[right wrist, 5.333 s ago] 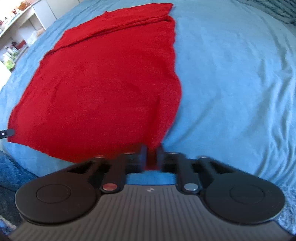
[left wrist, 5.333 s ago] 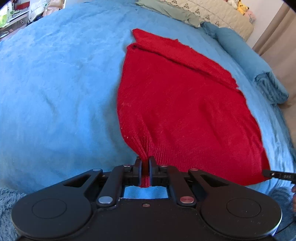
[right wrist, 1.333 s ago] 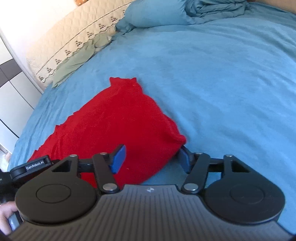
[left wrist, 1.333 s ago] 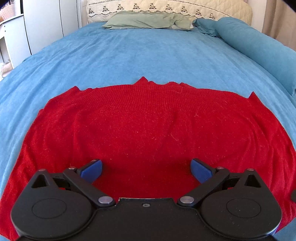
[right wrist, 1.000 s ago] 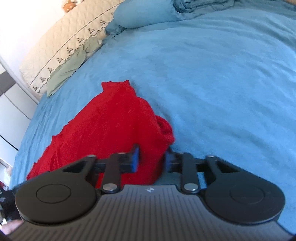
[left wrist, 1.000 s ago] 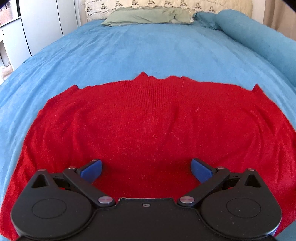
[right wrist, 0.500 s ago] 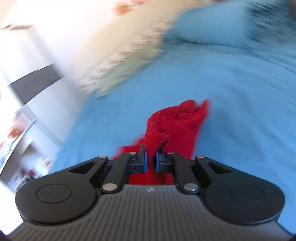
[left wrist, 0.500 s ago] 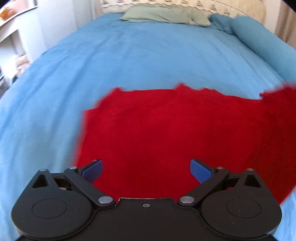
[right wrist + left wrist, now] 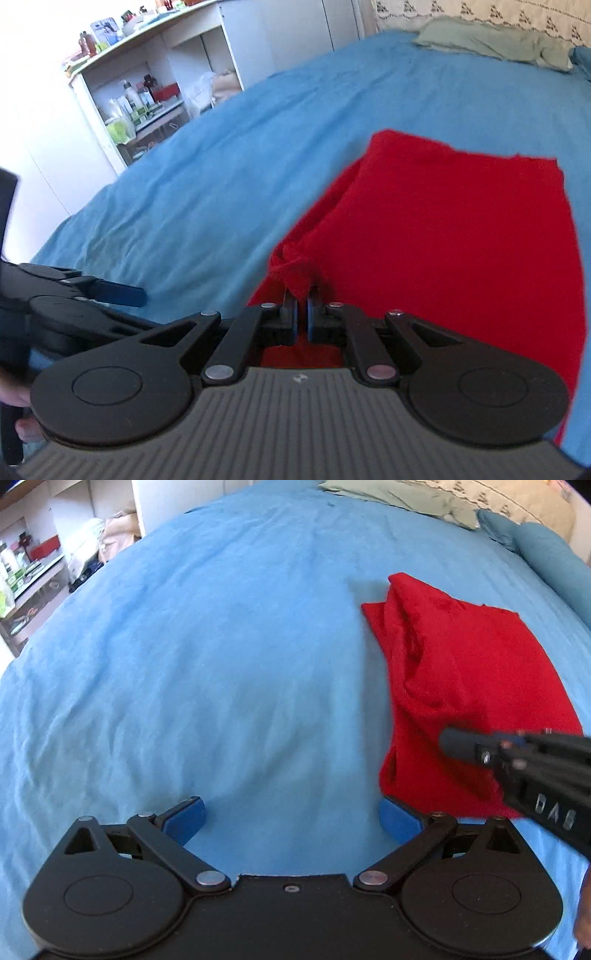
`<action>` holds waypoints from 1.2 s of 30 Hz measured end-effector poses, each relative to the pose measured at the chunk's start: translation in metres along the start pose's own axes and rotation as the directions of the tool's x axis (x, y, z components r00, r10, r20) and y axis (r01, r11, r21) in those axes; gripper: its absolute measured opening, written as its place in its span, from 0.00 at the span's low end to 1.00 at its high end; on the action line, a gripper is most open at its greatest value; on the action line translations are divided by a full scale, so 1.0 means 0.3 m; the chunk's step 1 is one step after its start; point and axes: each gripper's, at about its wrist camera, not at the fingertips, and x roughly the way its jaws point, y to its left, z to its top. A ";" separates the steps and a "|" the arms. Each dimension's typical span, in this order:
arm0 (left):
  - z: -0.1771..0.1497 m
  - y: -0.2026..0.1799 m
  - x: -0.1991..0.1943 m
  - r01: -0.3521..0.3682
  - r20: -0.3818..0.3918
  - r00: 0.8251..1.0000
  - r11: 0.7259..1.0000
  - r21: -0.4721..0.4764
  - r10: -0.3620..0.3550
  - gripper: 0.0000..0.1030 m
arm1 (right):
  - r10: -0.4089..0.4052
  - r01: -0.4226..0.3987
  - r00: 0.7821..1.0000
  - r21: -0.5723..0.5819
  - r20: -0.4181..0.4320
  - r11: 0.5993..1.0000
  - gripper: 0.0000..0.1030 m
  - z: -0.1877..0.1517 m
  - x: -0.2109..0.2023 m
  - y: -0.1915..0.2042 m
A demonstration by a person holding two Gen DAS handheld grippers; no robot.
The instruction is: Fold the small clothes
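— Since a second ago, the red garment has been drawn over itself; the right claw has just been closing and is clamped on a bunched corner.

— And the left claw?

— Spread wide, nothing held, over bare bed. The garment lies to its right, long axis running toward the pillows; the right claw is judged nearer.

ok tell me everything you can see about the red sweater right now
The red sweater is a soft knit, folded over on itself into a rough rectangle on the blue bedspread, with a rumpled, bunched edge along its left side in the left wrist view. The right gripper is shut on a pinched bit of that edge. The open left gripper sits beside it, with nothing between its jaws.
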 end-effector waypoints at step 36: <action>0.051 -0.157 -0.002 0.250 0.132 0.957 0.966 0.061 -0.256 0.54 | -0.243 0.243 0.968 0.006 0.069 0.970 0.84 -0.284 -0.309 -0.249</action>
